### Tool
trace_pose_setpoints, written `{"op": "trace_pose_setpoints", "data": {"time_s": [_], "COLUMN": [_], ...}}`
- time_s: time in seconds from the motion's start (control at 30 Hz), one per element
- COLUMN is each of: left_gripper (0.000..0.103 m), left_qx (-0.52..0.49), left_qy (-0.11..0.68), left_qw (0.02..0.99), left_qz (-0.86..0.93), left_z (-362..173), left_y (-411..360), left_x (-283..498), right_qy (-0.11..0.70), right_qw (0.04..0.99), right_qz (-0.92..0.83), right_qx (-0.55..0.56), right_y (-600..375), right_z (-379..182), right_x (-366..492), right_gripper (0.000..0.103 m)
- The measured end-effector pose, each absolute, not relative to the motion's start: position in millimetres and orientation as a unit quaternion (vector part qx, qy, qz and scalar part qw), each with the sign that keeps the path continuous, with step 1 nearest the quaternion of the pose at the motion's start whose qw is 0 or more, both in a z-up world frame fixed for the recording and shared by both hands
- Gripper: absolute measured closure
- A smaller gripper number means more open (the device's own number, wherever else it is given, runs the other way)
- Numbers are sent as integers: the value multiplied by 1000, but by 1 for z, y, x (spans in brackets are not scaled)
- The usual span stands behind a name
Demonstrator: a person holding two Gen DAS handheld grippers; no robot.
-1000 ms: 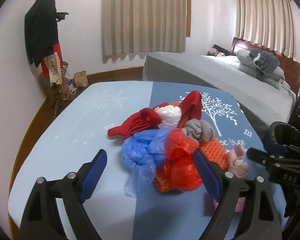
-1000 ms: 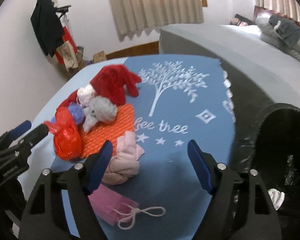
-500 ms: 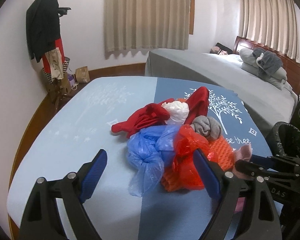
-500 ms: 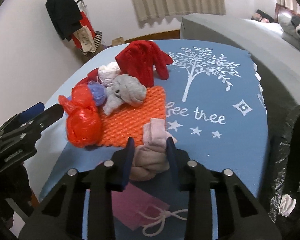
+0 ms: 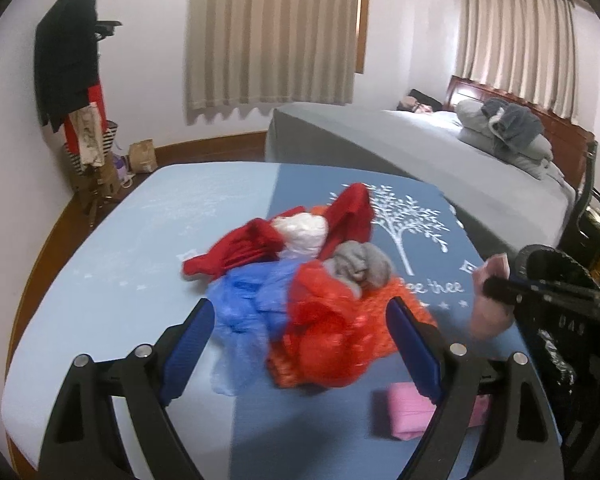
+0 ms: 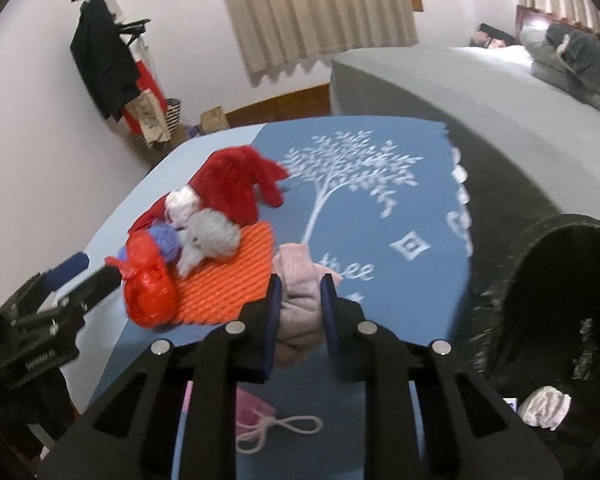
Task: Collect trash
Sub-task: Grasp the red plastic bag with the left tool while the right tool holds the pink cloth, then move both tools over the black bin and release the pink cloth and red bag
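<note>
Your right gripper (image 6: 300,308), which a second ago stood wide above the table (image 6: 400,312), is now closing its jaws on the pink knotted cloth (image 6: 300,280); the blue pads press into its sides and the bundle bulges between them. In the left wrist view the same cloth (image 5: 490,304) hangs clear of the blue tree-print cover, so the pick appears to have succeeded, though motion blur there leaves the lift a little uncertain. Your left gripper (image 5: 300,350) stands wide and empty, holding nothing, poised just short of the remaining pile: the red plastic bag (image 5: 324,336), the blue plastic bag (image 5: 248,300), the orange mesh mat (image 6: 228,280), the grey cloth ball (image 5: 358,266), the white wad (image 5: 304,234) and the red cloth (image 6: 236,184). A pink pouch (image 5: 410,412) with a white drawstring lies on the table near you, untouched. The black-lined bin (image 6: 556,304) stands open just beside the table's right edge, with one white scrap (image 6: 544,406) inside. One item is thus in hand for the bin; the pile is still to be cleared.
</note>
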State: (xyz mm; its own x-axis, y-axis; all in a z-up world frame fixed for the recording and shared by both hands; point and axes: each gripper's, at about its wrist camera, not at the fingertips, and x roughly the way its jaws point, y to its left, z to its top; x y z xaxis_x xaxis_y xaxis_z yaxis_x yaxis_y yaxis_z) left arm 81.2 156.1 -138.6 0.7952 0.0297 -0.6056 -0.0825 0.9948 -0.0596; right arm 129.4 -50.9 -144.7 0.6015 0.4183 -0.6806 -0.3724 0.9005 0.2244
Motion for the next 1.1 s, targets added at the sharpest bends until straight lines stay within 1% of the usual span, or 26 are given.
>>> {"op": "trace_pose_setpoints", "data": {"time_s": [0.17,0.2,0.27,0.3,0.37,0.47,0.63,0.87,1.1], "left_gripper": [17,19,35,40,58,62,65,65,65], "left_qx": [-40,-42,-45,-48,-50,-54,-57,-56,-49], "left_qy": [329,334,342,349,358,358,334,301,288], "left_qw": [943,941,939,936,932,932,941,952,956], "left_qz": [19,18,13,7,0,0,2,-2,-20], "left_z": [-148,-152,-159,-163,-167,-170,-154,-124,-106], "left_y": [146,145,146,146,143,144,146,146,129], "left_x": [93,98,101,105,108,107,97,84,89], "right_qy": [386,386,386,385,385,384,377,354,332], "right_qw": [898,898,899,899,900,900,903,911,921], "right_qz": [209,208,206,205,203,202,202,207,201], "right_qx": [31,31,31,29,28,30,34,37,36], "right_y": [-62,-64,-66,-68,-69,-71,-75,-78,-91], "right_z": [-142,-142,-142,-141,-140,-137,-130,-109,-87], "right_x": [132,132,131,130,129,128,125,120,109], "right_gripper": [84,84,84,84,83,83,83,84,84]}}
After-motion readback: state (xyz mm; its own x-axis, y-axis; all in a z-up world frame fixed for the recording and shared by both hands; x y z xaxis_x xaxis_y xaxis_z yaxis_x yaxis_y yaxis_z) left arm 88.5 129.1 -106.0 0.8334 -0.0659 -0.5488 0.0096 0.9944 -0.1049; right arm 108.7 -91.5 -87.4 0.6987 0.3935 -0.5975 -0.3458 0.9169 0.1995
